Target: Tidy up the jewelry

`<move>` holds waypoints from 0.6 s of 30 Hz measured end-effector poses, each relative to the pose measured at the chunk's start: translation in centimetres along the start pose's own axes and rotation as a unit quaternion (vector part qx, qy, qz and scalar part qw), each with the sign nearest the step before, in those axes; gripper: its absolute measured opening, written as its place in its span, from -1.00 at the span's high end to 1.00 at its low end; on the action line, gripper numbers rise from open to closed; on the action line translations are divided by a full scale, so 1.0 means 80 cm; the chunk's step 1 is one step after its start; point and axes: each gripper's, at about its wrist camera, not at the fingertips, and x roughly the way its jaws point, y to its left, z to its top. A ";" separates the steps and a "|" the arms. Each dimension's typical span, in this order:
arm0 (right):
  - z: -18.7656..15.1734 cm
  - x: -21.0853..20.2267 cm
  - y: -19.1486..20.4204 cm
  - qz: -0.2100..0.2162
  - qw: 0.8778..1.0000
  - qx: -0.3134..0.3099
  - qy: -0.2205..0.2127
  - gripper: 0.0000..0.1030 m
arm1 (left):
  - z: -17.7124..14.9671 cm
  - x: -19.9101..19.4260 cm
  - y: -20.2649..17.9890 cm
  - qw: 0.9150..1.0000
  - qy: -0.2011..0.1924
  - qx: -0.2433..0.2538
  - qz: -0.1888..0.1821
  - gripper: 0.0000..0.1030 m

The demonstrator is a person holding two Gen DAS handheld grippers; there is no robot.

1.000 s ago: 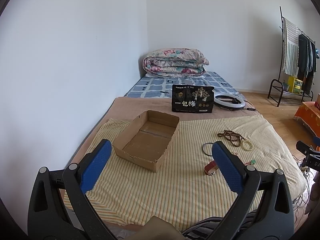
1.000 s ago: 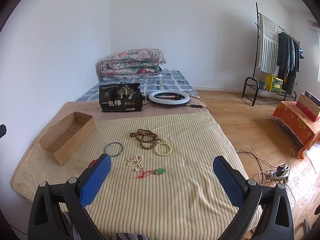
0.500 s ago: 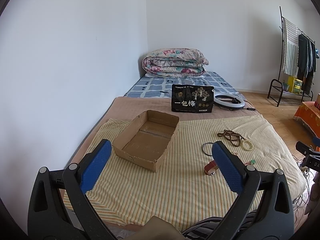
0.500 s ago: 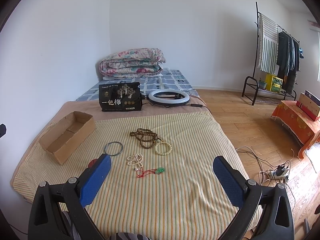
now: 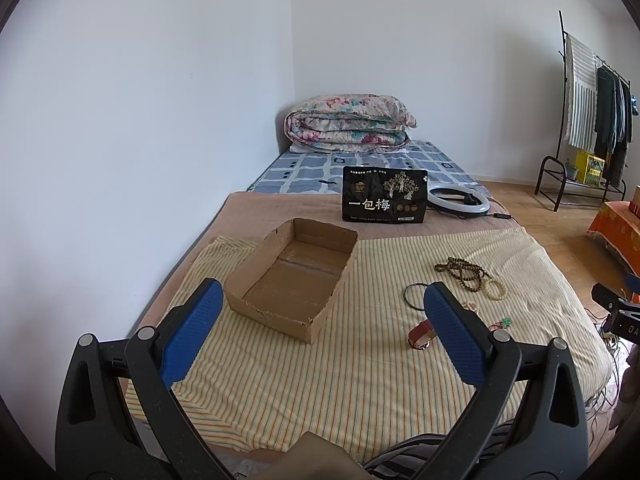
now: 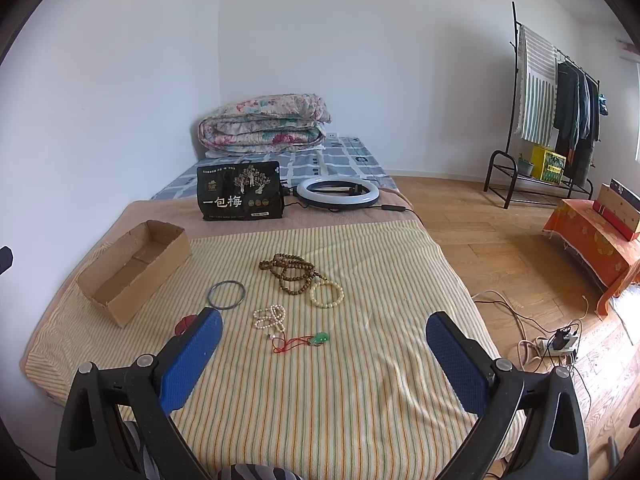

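An open empty cardboard box (image 5: 292,276) (image 6: 136,268) sits on the striped blanket (image 6: 320,380) at the left. Right of it lie a brown bead necklace (image 6: 290,274), a cream bead bracelet (image 6: 327,294), a thin metal bangle (image 6: 226,295), a white pearl string (image 6: 270,317), a green pendant on red cord (image 6: 320,337) and a red bangle (image 5: 420,334). My left gripper (image 5: 320,312) is open and empty, near the bed's front edge before the box. My right gripper (image 6: 322,338) is open and empty, held above the blanket near the pendant.
A black snack bag (image 6: 240,192) and a ring light (image 6: 338,192) stand behind the blanket, a folded quilt (image 6: 264,128) at the wall. A clothes rack (image 6: 556,120), an orange-covered stool (image 6: 596,232) and a power strip with cables (image 6: 556,344) are on the floor at right.
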 end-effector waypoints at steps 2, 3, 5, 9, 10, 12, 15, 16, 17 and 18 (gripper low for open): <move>0.000 0.000 0.000 0.000 1.000 0.000 0.000 -0.99 | 0.000 0.000 -0.002 1.000 0.000 0.001 0.000 -0.98; 0.000 0.000 0.000 0.000 1.000 0.001 0.000 -0.99 | -0.001 0.001 -0.003 1.000 0.001 0.001 -0.001 -0.98; -0.003 0.001 -0.002 0.000 1.000 0.001 0.001 -0.99 | -0.002 0.000 -0.004 1.000 0.002 0.002 0.000 -0.98; -0.006 0.006 -0.005 -0.001 1.000 0.002 0.005 -0.99 | -0.005 0.013 -0.004 1.000 0.011 0.001 -0.005 -0.98; -0.006 0.008 -0.006 -0.002 1.000 0.002 0.007 -0.99 | -0.006 0.017 -0.004 1.000 0.013 0.001 -0.007 -0.98; -0.007 0.012 -0.007 -0.004 1.000 0.002 0.010 -0.99 | -0.008 0.024 -0.004 1.000 0.017 0.003 -0.010 -0.98; -0.009 0.017 -0.012 -0.006 1.000 0.003 0.013 -0.99 | -0.011 0.032 -0.007 1.000 0.022 0.008 -0.017 -0.98; -0.010 0.018 -0.013 -0.006 1.000 0.003 0.014 -0.99 | -0.012 0.035 -0.008 0.999 0.023 0.009 -0.021 -0.98; -0.010 0.021 -0.014 -0.007 1.000 0.003 0.016 -0.99 | -0.013 0.038 -0.009 0.999 0.025 0.011 -0.024 -0.98; -0.011 0.023 -0.015 -0.008 1.000 0.003 0.019 -0.99 | -0.014 0.041 -0.011 0.999 0.027 0.013 -0.027 -0.98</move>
